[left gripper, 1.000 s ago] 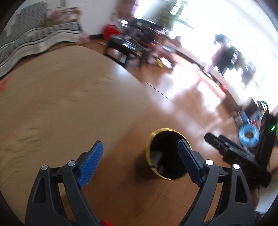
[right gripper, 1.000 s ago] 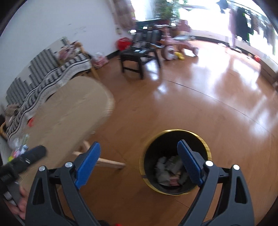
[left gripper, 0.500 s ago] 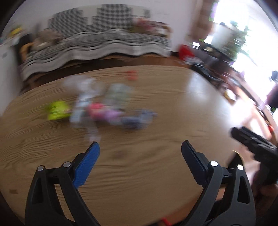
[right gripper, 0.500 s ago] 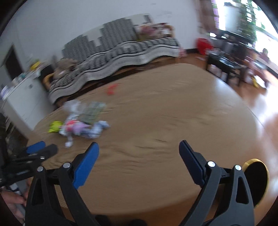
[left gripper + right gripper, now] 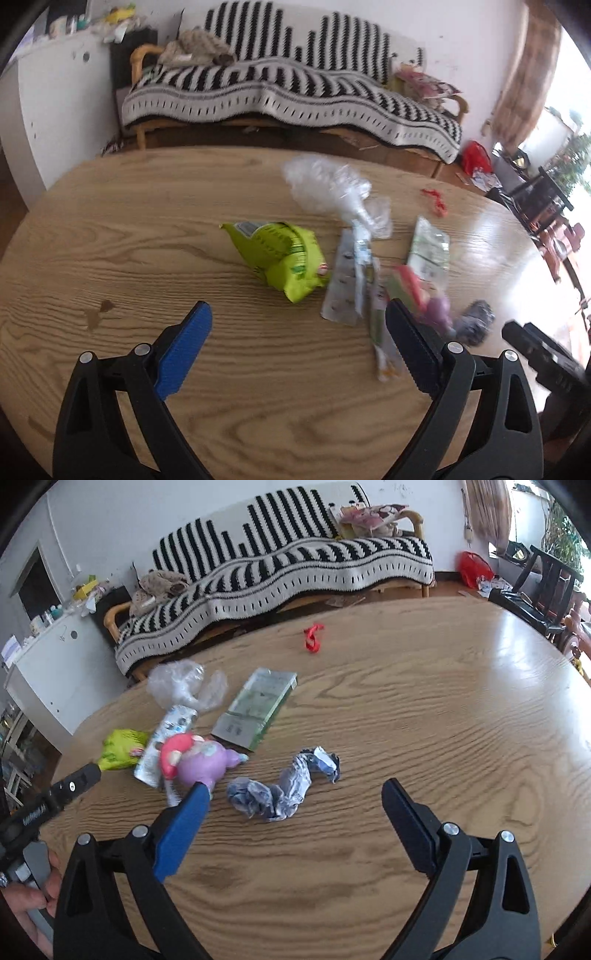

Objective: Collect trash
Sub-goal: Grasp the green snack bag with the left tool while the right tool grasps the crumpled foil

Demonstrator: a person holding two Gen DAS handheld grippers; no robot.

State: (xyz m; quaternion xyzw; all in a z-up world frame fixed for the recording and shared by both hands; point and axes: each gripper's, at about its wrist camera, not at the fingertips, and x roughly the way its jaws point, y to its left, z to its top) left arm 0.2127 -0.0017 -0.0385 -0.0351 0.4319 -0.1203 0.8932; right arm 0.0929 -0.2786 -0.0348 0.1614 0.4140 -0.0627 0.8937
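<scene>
Right tool point(image 5: 295, 797) open, empty | crumpled grey-blue wrapper point(image 5: 282, 788) just ahead

Open tongs point(image 5: 295, 805), crumpled wrapper point(image 5: 284, 786), table point(image 5: 443, 720)

A: What stands behind the table point(image 5: 424, 709)?

B: A sofa point(image 5: 295, 565) with a black-and-white striped cover. On its one end lies a brownish bundle point(image 5: 199, 48), on the other end a pinkish cushion point(image 5: 369, 515).

A: And beside the sofa?

B: A white cabinet point(image 5: 48, 664) with small things on top, too small to tell. On the floor near the other end is a red bag point(image 5: 474, 568).

A: Anything more?

B: A dark chair point(image 5: 543, 587), a curtain point(image 5: 524, 81), and green plants point(image 5: 561, 528) by the bright window.
</scene>
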